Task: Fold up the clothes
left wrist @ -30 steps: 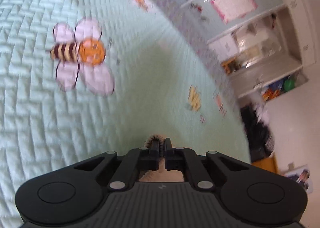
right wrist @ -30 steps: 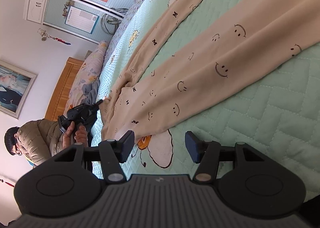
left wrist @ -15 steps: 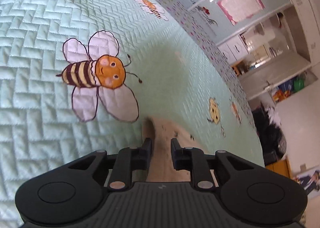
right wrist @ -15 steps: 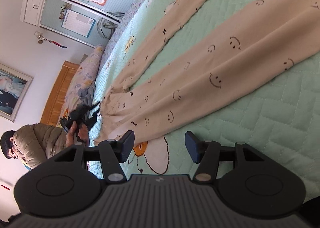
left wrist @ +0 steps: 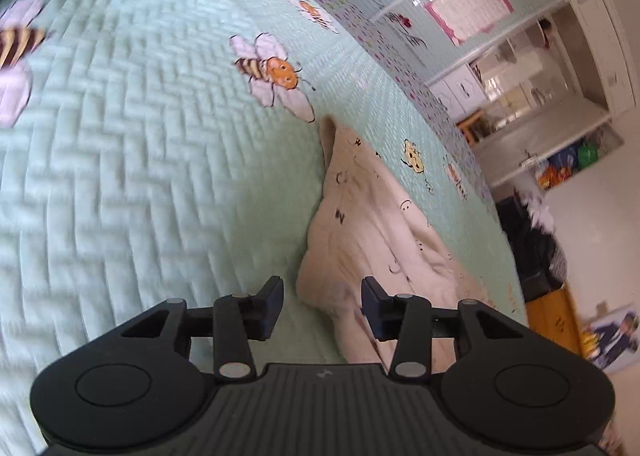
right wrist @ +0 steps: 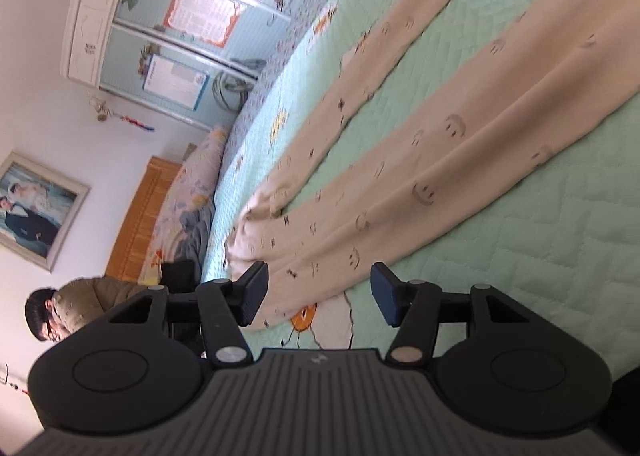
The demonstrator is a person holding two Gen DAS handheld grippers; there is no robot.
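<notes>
Left wrist view: left gripper (left wrist: 322, 306) low in the frame, fingers spread wide, nothing between them.
Trousers, left view: beige trousers (left wrist: 372, 224) with small smiley prints lie bunched on the quilt (left wrist: 132, 160), running from centre frame down to the lower right; the crumpled end sits just beyond the gap between the fingers, nearer the right finger.
Quilt: pale green, stitched in a herringbone pattern, with a bee (left wrist: 274, 74) printed above the cloth's tip, close by it.
Right wrist view: right gripper (right wrist: 318, 292) low in the frame, fingers spread wide and empty.
Trousers, right view: two long legs (right wrist: 460, 128) stretch from the upper right to centre left, where they join at a rumpled waist; the lower edge passes just beyond the left finger.
Person: a person (right wrist: 76, 306) in an olive jacket at the lower left edge, beside the bed.
</notes>
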